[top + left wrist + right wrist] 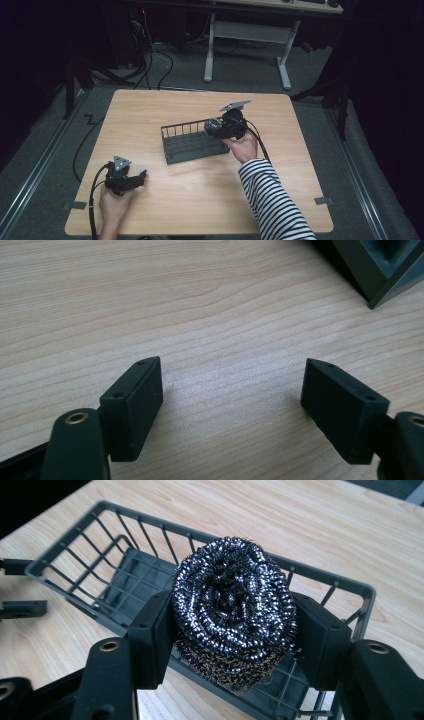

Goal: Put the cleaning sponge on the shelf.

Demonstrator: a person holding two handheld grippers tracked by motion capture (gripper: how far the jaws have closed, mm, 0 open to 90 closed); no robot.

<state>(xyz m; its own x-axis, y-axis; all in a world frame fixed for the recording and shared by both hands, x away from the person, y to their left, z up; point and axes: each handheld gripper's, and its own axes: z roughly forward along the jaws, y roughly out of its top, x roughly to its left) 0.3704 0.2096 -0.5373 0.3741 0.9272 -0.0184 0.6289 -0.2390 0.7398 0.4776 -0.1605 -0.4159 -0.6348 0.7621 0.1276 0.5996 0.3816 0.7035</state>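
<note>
A steel wool scourer (232, 607) sits squeezed between the two jaws of my right gripper (234, 630), which is shut on it. It hangs over the right end of a grey wire basket (107, 580). In the high view the right gripper (220, 127) is at the basket's (190, 145) right end, with the scourer (214, 126) a small shiny lump in its jaws. My left gripper (140, 179) rests low on the table near the front left, its jaws open and pointing right. In the left gripper view, its gripper (232, 405) stands wide over bare wood with nothing between the jaws.
The wooden table (200, 200) has its front edge close to both forearms. A corner of the basket (385, 270) shows at the top right of the left gripper view. A cable (92, 195) trails from the left gripper. Beyond the table stand a desk frame (250, 35) and floor cables.
</note>
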